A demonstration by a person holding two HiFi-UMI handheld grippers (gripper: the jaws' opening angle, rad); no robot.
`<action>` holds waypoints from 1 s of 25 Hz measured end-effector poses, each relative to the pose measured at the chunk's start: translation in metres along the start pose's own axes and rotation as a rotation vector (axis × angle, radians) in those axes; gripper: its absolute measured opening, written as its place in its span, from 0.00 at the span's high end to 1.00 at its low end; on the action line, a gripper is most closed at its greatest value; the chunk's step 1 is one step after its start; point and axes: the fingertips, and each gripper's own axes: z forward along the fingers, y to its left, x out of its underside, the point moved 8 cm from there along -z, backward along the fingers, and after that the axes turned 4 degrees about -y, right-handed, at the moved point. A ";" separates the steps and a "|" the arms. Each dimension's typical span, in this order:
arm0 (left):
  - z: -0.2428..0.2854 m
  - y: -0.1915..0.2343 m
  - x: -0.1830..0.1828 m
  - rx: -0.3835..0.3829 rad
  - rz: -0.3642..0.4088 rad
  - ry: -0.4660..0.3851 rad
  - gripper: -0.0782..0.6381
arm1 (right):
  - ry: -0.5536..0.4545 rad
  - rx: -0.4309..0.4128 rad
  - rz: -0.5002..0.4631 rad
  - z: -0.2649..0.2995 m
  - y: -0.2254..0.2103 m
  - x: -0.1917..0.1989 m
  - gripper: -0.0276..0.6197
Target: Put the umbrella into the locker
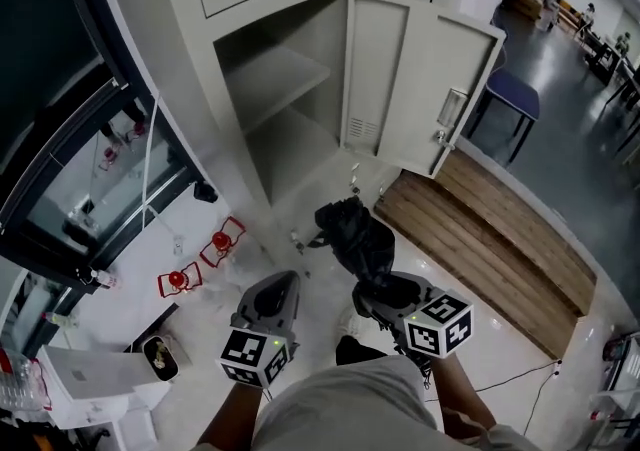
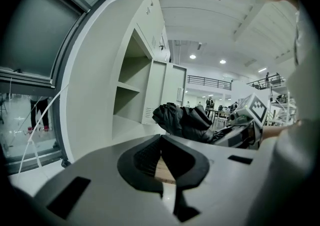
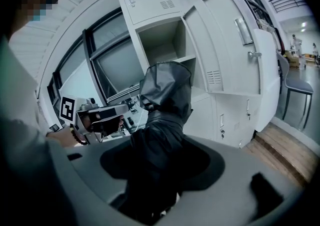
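Here's the carry, mid-room: the right tool (image 1: 385,294) is clamped on the umbrella (image 1: 355,239), a folded black bundle gripped at its near end. The rest of it sticks out ahead of the jaws, up off the floor (image 1: 300,199). That grip looks firm, with fabric bulging on both sides of the jaws.

The left tool (image 1: 272,299) rides just beside it on the left. Its jaws are pressed together with nothing between them, so I'd say it isn't part of this lift.

Straight ahead of both tools stands the locker (image 1: 235,49), already open. Its door (image 1: 410,89) is swung out to the right of the umbrella's tip. Inside there's a shelf (image 1: 280,69) across the middle, bare as far as I can see, and a bare bottom compartment under it. A wooden platform (image 1: 480,229) lies off to the right of the right tool, below the door.

So the pickup is done and the approach is in hand; the umbrella is well short of the opening, nothing stowed yet.

Next, I reckon, the right tool has to bring the tip in left of that door edge. Then it should pick a compartment and push the bundle deep before the jaws let go. The loose fabric could catch on the shelf lip.
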 end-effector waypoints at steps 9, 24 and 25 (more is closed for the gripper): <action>0.057 0.011 -0.020 -0.052 -0.020 -0.010 0.87 | 0.022 -0.049 -0.030 0.022 -0.053 -0.047 0.58; 0.124 0.021 -0.034 -0.164 -0.030 -0.034 0.87 | 0.062 -0.156 -0.073 0.056 -0.123 -0.089 0.58; 0.127 0.021 -0.034 -0.172 -0.026 -0.034 0.87 | 0.061 -0.162 -0.075 0.058 -0.125 -0.091 0.58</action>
